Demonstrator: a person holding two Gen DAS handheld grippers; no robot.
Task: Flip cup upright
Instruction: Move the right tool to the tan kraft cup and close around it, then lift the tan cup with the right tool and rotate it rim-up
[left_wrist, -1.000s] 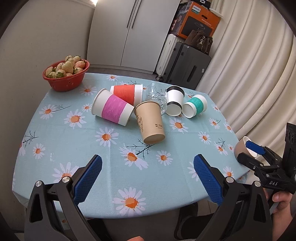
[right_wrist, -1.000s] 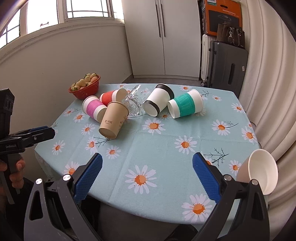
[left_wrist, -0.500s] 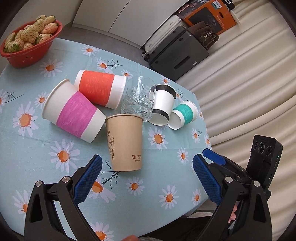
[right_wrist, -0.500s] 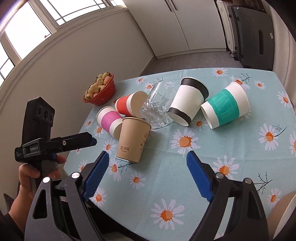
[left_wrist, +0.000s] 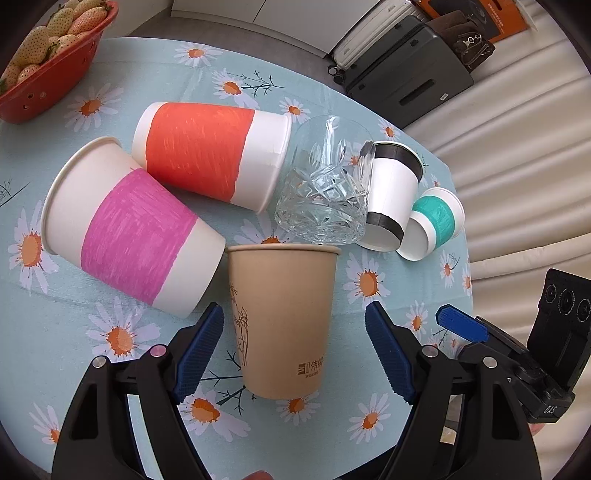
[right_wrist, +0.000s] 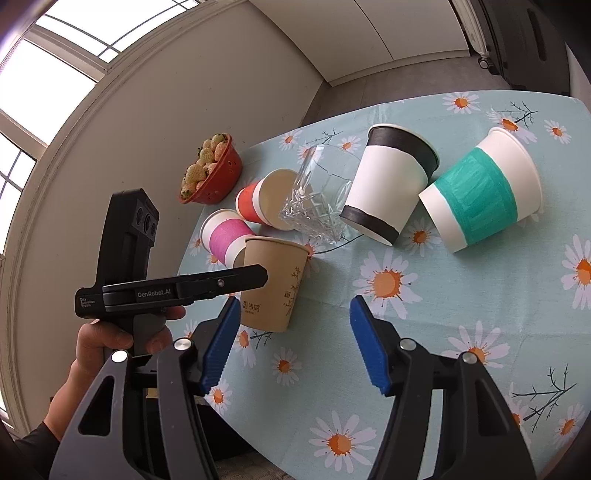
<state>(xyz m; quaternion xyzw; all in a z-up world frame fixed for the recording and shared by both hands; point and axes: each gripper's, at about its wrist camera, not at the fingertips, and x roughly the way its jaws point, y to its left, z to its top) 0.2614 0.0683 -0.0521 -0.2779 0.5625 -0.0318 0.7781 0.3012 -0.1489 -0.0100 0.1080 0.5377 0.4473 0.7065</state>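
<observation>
A brown paper cup (left_wrist: 282, 323) lies on its side on the daisy tablecloth (left_wrist: 55, 332), base toward me. My left gripper (left_wrist: 293, 347) is open, its blue pads on either side of that cup without touching it. The cup also shows in the right wrist view (right_wrist: 273, 282). Other cups lie on their sides: pink-banded (left_wrist: 129, 236), orange-banded (left_wrist: 210, 155), black-banded (left_wrist: 393, 192), teal-banded (left_wrist: 434, 221). My right gripper (right_wrist: 291, 343) is open and empty above the table's near edge. It shows at the right of the left wrist view (left_wrist: 461, 328).
A cut-glass tumbler (left_wrist: 325, 192) lies among the cups. A red bowl of strawberries (left_wrist: 44, 66) sits at the far left. Suitcases (left_wrist: 402, 77) and a curtain stand beyond the table. The left gripper's body (right_wrist: 166, 288) crosses the right wrist view.
Both grippers have moved forward and down toward the cups. The left gripper now straddles the brown cup. The cups have not moved.
</observation>
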